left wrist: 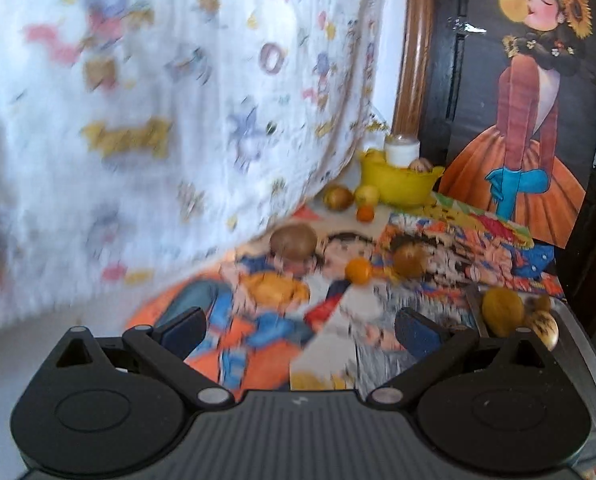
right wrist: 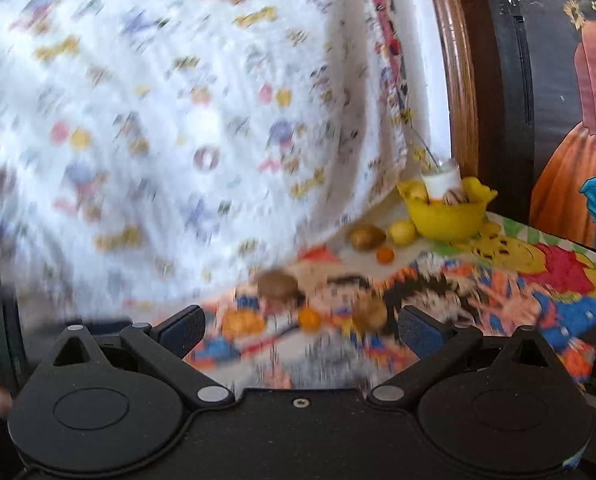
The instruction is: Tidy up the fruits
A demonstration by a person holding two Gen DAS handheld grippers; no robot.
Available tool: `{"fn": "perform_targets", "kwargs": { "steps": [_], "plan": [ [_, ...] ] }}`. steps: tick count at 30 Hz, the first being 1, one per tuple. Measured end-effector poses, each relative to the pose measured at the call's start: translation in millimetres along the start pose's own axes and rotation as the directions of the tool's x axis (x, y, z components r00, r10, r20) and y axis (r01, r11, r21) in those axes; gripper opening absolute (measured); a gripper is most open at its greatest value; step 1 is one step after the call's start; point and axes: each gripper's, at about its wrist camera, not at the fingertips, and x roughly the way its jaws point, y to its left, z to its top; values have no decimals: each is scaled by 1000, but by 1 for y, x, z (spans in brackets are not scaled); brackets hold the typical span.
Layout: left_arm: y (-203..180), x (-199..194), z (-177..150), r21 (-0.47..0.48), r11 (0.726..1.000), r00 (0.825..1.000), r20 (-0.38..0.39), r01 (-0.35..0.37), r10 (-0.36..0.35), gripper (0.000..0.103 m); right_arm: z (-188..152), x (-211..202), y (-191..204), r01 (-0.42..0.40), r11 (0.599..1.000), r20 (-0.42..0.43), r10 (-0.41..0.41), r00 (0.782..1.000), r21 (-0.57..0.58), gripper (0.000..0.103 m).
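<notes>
Small orange (left wrist: 359,270) lies ahead of gaping, empty left gripper (left wrist: 300,326).

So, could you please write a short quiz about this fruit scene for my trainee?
1. True or false: both sets of jaws are open and empty.
2. What stands inside the yellow bowl with the fruit: A) a white jar, B) a knife, C) a spoon?
3. Fill in: the small orange fruit lies ___ the bowl, on the printed cloth.

Key: 1 true; 2 A, the white jar; 3 outside.
</notes>
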Motion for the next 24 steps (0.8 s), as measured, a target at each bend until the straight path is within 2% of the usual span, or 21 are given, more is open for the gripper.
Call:
{"fn": "perform_targets", "kwargs": {
  "steps": [3,6,12,18,24],
  "plan": [
    [-5,19,14,40,999,999,21,25,-26,103,20,29,-13,15,1000,11,-15,1000,-2,102],
    [-10,41,21,80,996,998,24,47,-50,103,30,61,-32,33,999,-13,-33,999,-8,102],
    [-26,91,23,183,979,996,-6,86,-86,103,26,128,-66,85,996,-132,-89,987,-32,102],
    [-42,141,21,243,963,993,-65,115,-102,103,11,186,-91,58,996,-250,-41,967,62,94],
    [-49,175,24,241,962,988,-111,131,-107,102,0,228,-101,63,987,-320,-13,947,145,83]
  ]
}}
